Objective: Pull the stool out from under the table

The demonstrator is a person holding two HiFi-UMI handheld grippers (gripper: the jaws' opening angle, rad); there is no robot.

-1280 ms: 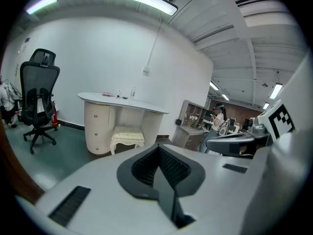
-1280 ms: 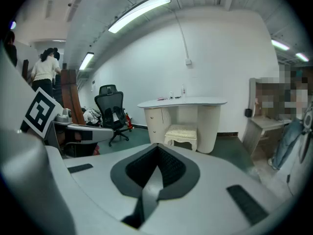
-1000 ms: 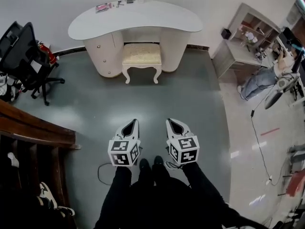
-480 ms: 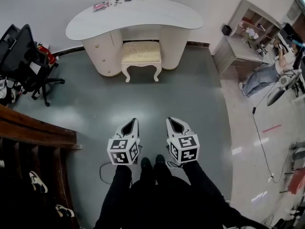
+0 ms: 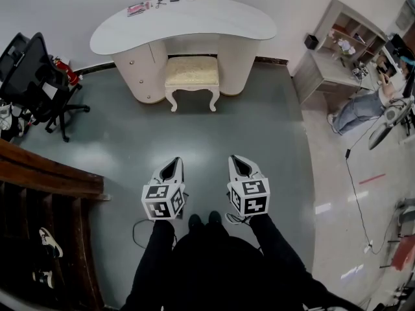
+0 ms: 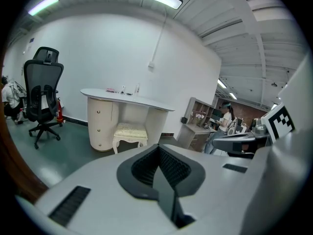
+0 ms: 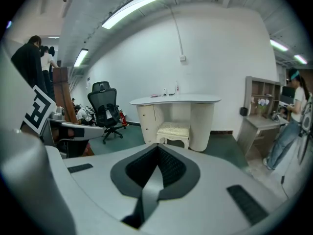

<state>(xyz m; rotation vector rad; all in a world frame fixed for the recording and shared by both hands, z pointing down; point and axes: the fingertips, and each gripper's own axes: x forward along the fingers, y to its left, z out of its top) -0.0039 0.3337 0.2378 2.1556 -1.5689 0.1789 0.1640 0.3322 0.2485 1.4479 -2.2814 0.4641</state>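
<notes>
Hanging well back, you are only drifting the left gripper [image 5: 171, 166] slightly leftward, keeping it and the right gripper [image 5: 239, 164] pressed together and empty, while the cushioned stool [image 5: 192, 72] is still sitting tucked under the far table [image 5: 214, 18].

Head view: the camera sits high above the dark grey-green floor [image 5: 194, 135] and looks forward and steeply down. The left tongs [image 5: 172, 164] and right tongs [image 5: 237, 161] lie close beneath it. The white kidney-shaped tabletop [image 5: 185, 21] and cream cushioned stool [image 5: 192, 73] stand well ahead, near the frame's top.

Left gripper view: the camera rides low behind its own tongs and faces roughly level toward the far wall. Tabletop and stool appear distant, left of centre.

Right gripper view: same arrangement, with tabletop and stool distant, just right of centre.

Shared by all three views: tabletop, stool, black mesh office chair [image 5: 32, 76] and pale open shelf unit [image 5: 347, 31].
</notes>
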